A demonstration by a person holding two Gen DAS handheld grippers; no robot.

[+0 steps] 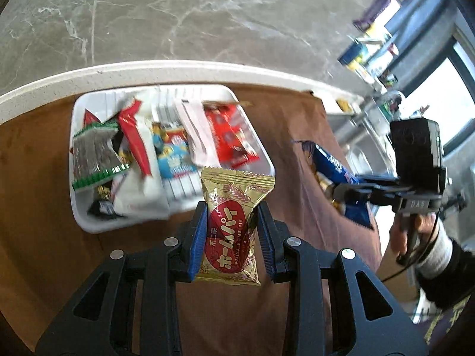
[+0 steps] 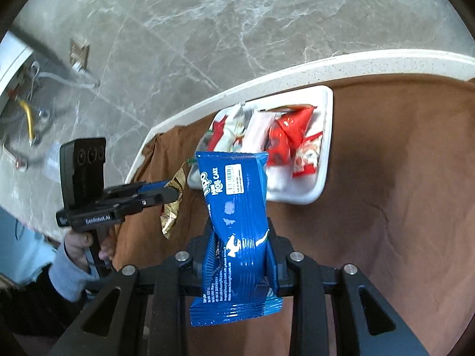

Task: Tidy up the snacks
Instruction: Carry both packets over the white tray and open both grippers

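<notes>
1. White tray [image 1: 77,207] at far edge of brown cloth [image 1: 44,237], already heaped with soft, crinkly packets.
2. Blue roll-cake packet [image 2: 234,222]: light, slippery film, pinched mid-body in narrow right gripper [image 2: 240,255], near side of tray.
3. Gold Home Pie packet [image 1: 234,228]: light, likely crumbly, clamped at both sides in left gripper [image 1: 233,234], just short of tray's near rim.

Gold packet [image 1: 234,225]: "FUJIYA HOME PIE" under large white Japanese characters on a red oval.
Blue packet [image 2: 237,231]: "ROLL CAKE" in white beside a white barcode sticker; the brand word above it is possibly "Hippo", partly curved away.
Left gripper [image 2: 170,197]: "GenRobot.AI" on its black body.
</notes>
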